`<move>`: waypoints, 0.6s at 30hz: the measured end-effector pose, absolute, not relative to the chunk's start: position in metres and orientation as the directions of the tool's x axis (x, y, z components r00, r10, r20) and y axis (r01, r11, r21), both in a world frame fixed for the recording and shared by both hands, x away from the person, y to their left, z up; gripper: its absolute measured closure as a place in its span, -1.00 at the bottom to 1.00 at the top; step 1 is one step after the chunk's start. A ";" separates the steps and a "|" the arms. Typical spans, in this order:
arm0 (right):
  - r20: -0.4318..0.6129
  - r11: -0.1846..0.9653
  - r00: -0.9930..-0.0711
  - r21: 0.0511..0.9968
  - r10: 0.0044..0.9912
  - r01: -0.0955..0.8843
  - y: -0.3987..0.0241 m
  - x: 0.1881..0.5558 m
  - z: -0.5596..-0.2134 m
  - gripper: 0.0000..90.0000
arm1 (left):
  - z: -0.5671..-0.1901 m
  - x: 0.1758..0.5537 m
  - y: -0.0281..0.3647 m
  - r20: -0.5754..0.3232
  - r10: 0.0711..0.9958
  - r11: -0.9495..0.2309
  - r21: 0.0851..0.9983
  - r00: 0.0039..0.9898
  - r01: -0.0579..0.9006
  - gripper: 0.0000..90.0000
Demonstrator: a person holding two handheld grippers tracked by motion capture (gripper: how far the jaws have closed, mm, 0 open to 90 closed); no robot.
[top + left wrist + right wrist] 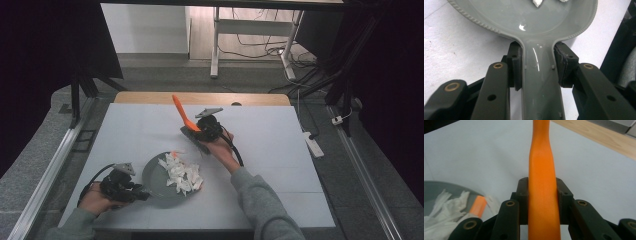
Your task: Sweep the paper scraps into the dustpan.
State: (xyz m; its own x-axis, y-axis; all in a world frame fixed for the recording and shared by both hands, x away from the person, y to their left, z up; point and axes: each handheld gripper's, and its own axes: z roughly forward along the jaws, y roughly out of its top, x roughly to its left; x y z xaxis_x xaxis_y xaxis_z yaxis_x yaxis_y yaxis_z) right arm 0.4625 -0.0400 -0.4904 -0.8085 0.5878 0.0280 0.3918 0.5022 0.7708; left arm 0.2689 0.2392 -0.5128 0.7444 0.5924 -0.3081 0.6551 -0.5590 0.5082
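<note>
The right claw [192,131] pinches the lower end of an orange spatula [181,113], whose long axis runs straight out past the jaws and up, tilted away from the person; in the right gripper view the black pads press on either side of the orange handle [542,195]. The grey dustpan-like dish [156,177] lies below and to the left of this claw, near it, heaped with white paper scraps [181,175] and one small orange piece [478,206] at the near rim. The left claw [142,195] is pressed onto the dish's handle [537,82], pads on both sides, pinning it flat. The right hand is thus the one to sweep. Everything rests on a pale grey bench [280,150]; beyond it lie dark floor, cables and a white frame.
</note>
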 end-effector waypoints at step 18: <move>0.126 0.557 -0.916 0.759 0.382 0.337 -0.001 0.400 -0.488 0.55 | -0.515 0.270 0.239 -0.311 0.596 -0.558 0.504 0.741 0.660 0.37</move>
